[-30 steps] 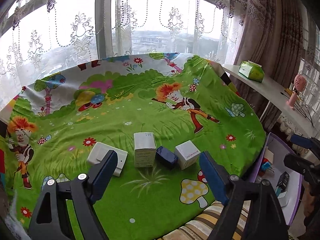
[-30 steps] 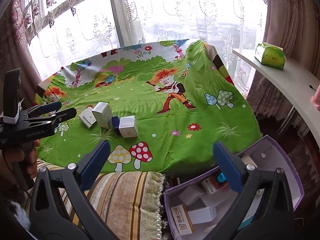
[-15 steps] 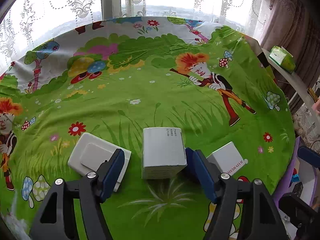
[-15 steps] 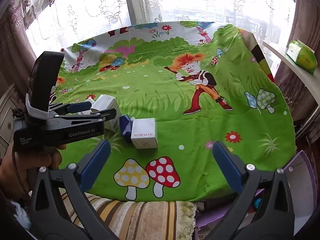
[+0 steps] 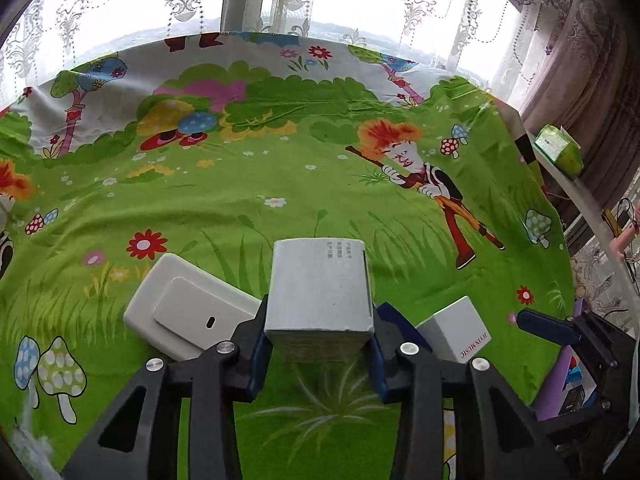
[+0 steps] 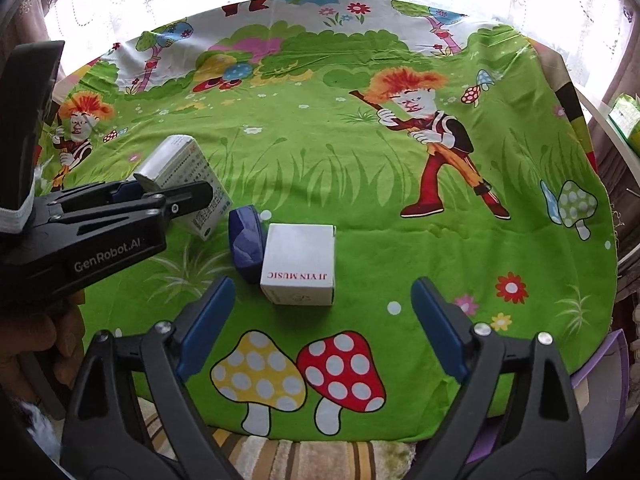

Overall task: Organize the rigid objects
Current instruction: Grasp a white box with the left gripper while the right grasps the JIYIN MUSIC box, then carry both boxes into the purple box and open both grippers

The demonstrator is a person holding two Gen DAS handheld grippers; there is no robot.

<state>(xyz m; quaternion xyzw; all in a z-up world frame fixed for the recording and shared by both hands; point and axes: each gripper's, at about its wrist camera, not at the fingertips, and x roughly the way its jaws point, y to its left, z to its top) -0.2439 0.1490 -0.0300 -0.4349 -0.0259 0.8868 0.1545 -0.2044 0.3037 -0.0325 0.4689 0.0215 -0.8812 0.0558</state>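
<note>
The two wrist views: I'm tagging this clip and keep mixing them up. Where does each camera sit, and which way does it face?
Left wrist: on the left gripper, looking down along its closing fingers at the tall white box between them; the right gripper's blue tip shows at right.
Right wrist: on the right gripper, its jaws closing with nothing between them, facing the JI YIN MUSIC box; the left gripper and a hand show at left.
Shared: both boxes, the dark blue item and the green cartoon cloth.

Left gripper (image 5: 319,354) fingers closing, angled downward; right gripper (image 6: 320,320) fingers wide, closing too.
</note>
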